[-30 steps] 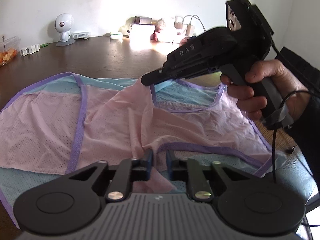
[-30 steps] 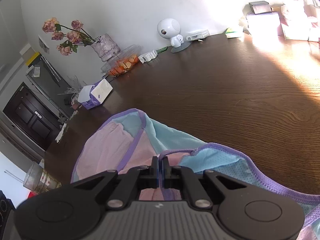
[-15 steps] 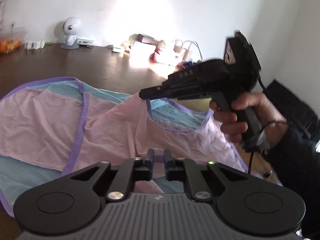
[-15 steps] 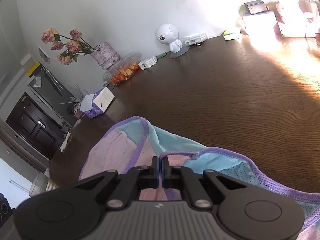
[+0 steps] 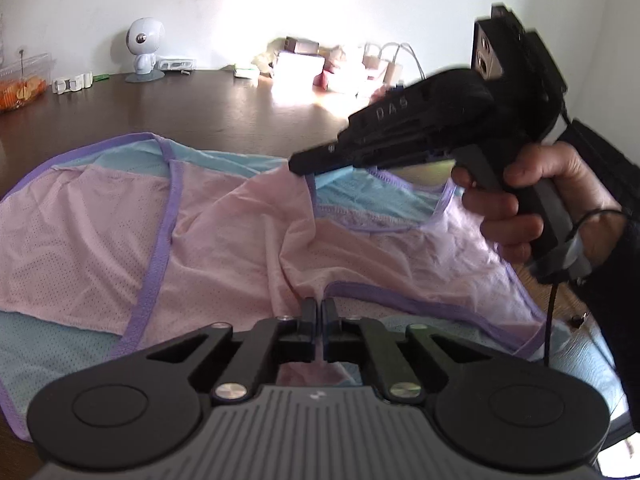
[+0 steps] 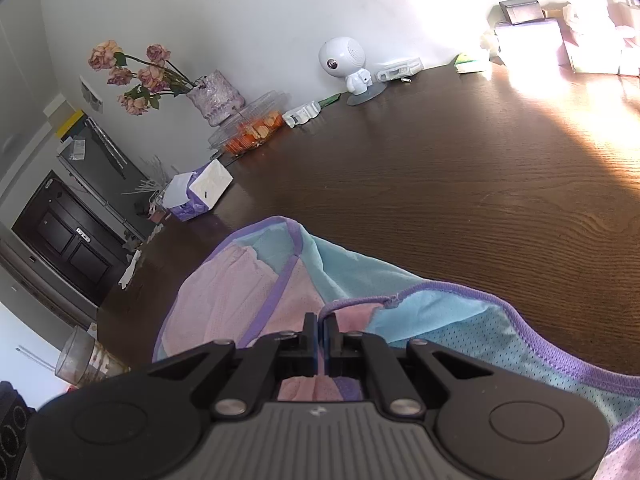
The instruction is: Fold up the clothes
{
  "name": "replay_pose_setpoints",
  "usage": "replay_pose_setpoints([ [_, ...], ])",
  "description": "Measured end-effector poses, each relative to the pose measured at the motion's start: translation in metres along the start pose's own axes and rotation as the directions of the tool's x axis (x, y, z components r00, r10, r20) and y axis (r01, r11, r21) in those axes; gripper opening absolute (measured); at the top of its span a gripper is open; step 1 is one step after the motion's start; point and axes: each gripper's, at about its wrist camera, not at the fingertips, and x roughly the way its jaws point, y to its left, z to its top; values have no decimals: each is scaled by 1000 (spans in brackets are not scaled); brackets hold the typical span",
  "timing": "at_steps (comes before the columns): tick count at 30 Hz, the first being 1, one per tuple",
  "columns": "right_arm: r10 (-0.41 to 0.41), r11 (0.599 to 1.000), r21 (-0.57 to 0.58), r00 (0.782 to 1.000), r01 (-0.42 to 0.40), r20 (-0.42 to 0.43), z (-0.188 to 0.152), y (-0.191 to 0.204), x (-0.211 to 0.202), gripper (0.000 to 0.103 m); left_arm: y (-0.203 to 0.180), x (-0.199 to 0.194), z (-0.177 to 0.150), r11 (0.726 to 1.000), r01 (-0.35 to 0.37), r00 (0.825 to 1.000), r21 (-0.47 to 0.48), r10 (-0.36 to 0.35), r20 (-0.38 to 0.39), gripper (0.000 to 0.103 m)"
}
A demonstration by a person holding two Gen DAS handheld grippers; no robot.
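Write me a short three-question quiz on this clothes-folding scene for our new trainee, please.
1. True or false: the right gripper is pinching the garment near its purple neckline trim.
2. Which is the state of the left gripper? A) wide open above the cloth B) shut on a pink fold C) holding the tissue box
3. What fills the clear container beside the vase of flowers?

Key:
1. True; the right wrist view shows the trim between its closed fingers.
2. B
3. Orange pieces, apparently food; too small to tell more.
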Motion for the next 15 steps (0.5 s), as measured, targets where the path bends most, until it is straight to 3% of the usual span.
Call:
replay_pose_setpoints([
  [8, 6, 1000, 16, 999, -7, 34, 2, -4, -7, 2, 9, -33, 6, 985, 135, 985, -108, -121, 125, 2],
  [15, -27, 999, 25, 998, 25, 61, 6, -1, -11, 2, 24, -27, -2, 966, 169, 984, -197, -153, 93, 1],
])
